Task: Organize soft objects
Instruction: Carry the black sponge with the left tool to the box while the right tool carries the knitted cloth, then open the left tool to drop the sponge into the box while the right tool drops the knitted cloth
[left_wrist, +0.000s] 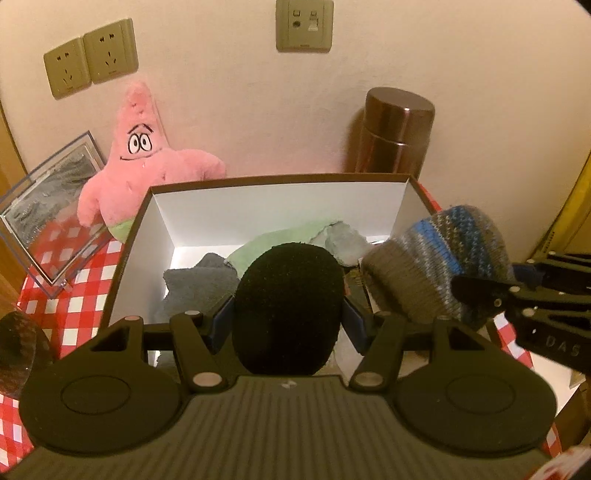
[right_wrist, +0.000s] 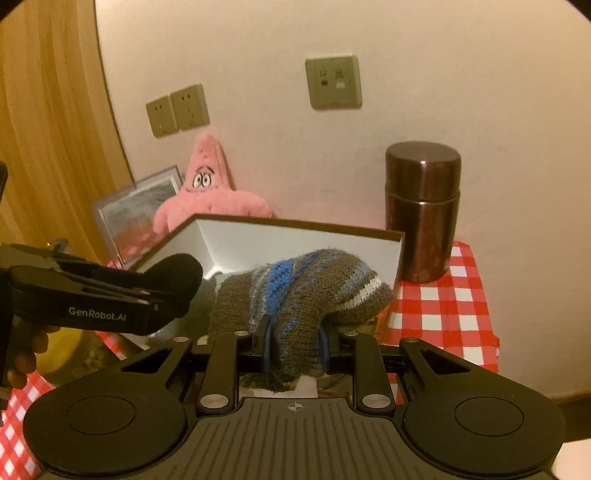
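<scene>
My left gripper (left_wrist: 290, 321) is shut on a black fuzzy pad (left_wrist: 290, 306), held over the near edge of the open white-lined box (left_wrist: 258, 206). In the right wrist view that pad (right_wrist: 177, 273) shows at the left, clamped in the left gripper (right_wrist: 162, 299). My right gripper (right_wrist: 295, 345) is shut on a grey-and-blue knitted sock (right_wrist: 306, 291), which droops over the box (right_wrist: 295, 240). From the left wrist view the sock (left_wrist: 439, 258) hangs at the box's right side. Inside the box lie a grey cloth (left_wrist: 195, 284) and a pale green cloth (left_wrist: 280, 240).
A pink star plush (left_wrist: 140, 162) leans on the wall behind the box, next to a clear acrylic frame (left_wrist: 48, 218). A brown metal flask (left_wrist: 395, 133) stands at the back right. The red-and-white checked tablecloth (right_wrist: 443, 306) covers the table. Wall sockets (left_wrist: 92, 59) sit above.
</scene>
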